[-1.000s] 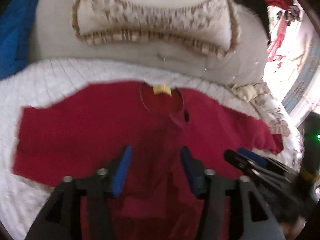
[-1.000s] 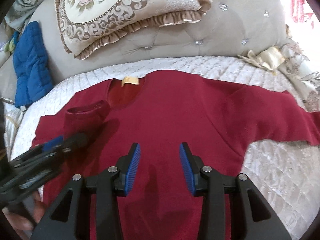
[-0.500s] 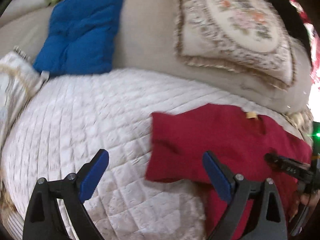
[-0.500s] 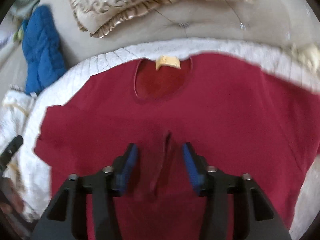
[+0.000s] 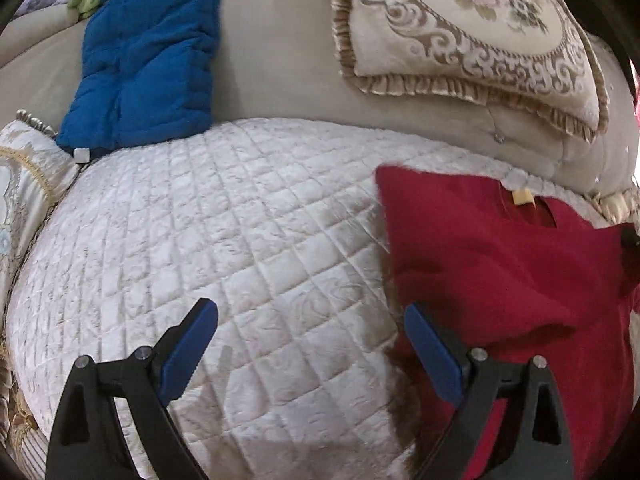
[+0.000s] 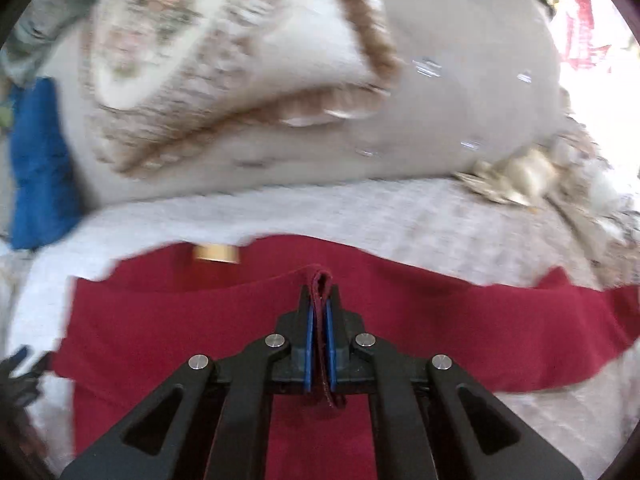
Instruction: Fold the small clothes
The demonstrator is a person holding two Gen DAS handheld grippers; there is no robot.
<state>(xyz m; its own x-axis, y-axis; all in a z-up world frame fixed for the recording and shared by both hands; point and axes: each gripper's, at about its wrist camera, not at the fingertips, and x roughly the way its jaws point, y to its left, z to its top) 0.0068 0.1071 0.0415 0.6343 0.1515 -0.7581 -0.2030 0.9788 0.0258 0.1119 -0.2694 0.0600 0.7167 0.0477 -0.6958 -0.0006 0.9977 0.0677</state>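
Two claws work over a white quilted bedcover (image 5: 248, 240). Left claw (image 5: 312, 344) stands wide, nothing between its blue pads (image 5: 188, 356), above bare quilt; its jaws have just been opening. Its right pad overlaps the left edge of the red shirt (image 5: 500, 264). Right claw (image 6: 319, 344) is clamped on a pinched fold of that shirt, the cloth standing up between the pads, having just closed on it.

In the left view the shirt lies at the right of the bedcover, its left edge running straight from far to near and its collar with a tan label (image 5: 524, 198) near the far rim. Left of that edge the quilt is open all the way to a gold-trimmed cushion (image 5: 24, 184) at the left side. Beyond the far rim rises a beige headboard (image 5: 276, 72), with a blue padded cloth (image 5: 148, 60) and an embroidered pillow (image 5: 472, 28) leaning on it. In the right view, blurred, one sleeve (image 6: 560, 304) stretches right.
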